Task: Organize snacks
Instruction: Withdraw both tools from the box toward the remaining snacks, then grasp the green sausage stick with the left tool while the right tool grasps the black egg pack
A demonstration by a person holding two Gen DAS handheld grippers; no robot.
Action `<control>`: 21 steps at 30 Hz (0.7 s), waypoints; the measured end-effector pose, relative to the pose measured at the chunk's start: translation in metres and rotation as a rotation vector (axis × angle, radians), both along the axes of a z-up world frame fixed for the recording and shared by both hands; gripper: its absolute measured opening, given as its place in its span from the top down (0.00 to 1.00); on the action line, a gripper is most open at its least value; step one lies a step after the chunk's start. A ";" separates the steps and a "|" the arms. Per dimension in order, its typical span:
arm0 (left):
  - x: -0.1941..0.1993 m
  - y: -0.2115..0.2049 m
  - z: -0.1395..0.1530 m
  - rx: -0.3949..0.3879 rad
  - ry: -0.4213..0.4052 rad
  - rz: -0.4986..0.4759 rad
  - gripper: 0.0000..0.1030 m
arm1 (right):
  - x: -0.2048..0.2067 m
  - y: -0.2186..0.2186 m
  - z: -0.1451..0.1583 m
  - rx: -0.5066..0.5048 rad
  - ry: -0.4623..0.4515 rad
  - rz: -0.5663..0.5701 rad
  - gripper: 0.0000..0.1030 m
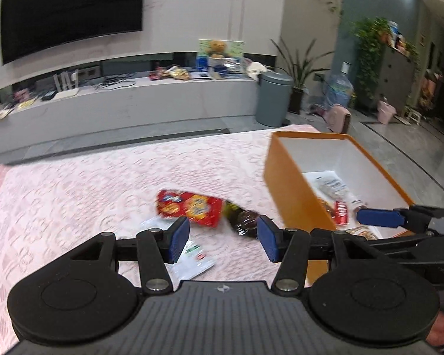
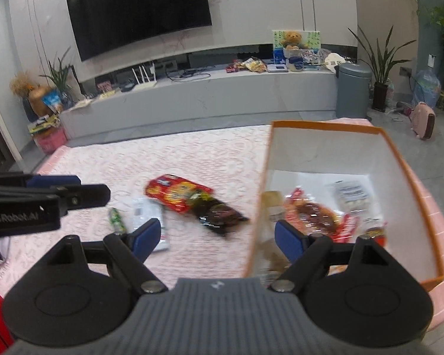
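Observation:
My left gripper (image 1: 223, 241) is open and empty over the pink tablecloth (image 1: 74, 201). Just past its pads lie a red cracker packet (image 1: 189, 210), a dark packet (image 1: 244, 220) and a white packet (image 1: 192, 257). On the right stands an orange box (image 1: 293, 189) holding several snacks (image 1: 334, 195). My right gripper (image 2: 219, 238) is also open and empty. In its view the box's left wall (image 2: 259, 207) shows in the gap between its fingers. The red packet (image 2: 174, 192), dark packet (image 2: 219, 214), white packet (image 2: 149, 216) and a small green packet (image 2: 117, 222) lie to the left of the box.
Beyond the table's far edge is a low grey TV bench (image 2: 222, 94) with clutter under a wall TV (image 2: 139, 9). A grey bin (image 1: 273, 97) and potted plants (image 1: 299, 68) stand on the floor to the right. A finger of the left gripper (image 2: 85, 195) reaches in beside the right one.

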State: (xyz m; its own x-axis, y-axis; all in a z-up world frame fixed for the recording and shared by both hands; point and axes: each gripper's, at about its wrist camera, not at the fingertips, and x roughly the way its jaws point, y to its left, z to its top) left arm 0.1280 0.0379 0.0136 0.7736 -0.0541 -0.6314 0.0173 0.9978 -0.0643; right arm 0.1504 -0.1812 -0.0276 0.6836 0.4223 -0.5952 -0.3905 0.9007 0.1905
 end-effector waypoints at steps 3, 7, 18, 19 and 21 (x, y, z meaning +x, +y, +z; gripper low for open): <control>-0.012 0.018 -0.008 -0.033 -0.009 0.029 0.40 | -0.013 0.016 -0.007 0.023 -0.002 0.001 0.20; -0.024 0.039 -0.023 -0.051 -0.009 0.077 0.40 | -0.023 0.040 -0.018 0.010 -0.020 -0.031 0.17; -0.031 0.084 -0.058 -0.099 0.066 0.204 0.34 | -0.024 0.072 -0.048 -0.081 -0.022 -0.004 0.08; -0.030 0.086 -0.060 -0.101 0.071 0.211 0.34 | -0.021 0.075 -0.050 -0.089 -0.015 -0.002 0.08; -0.028 0.089 -0.064 -0.103 0.079 0.219 0.34 | -0.018 0.079 -0.055 -0.101 -0.002 0.003 0.08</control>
State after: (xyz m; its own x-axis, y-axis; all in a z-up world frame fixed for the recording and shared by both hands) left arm 0.0997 0.1267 -0.0505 0.7222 0.0423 -0.6904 -0.2076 0.9654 -0.1580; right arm 0.1328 -0.1019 -0.0827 0.6839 0.3624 -0.6333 -0.3933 0.9141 0.0983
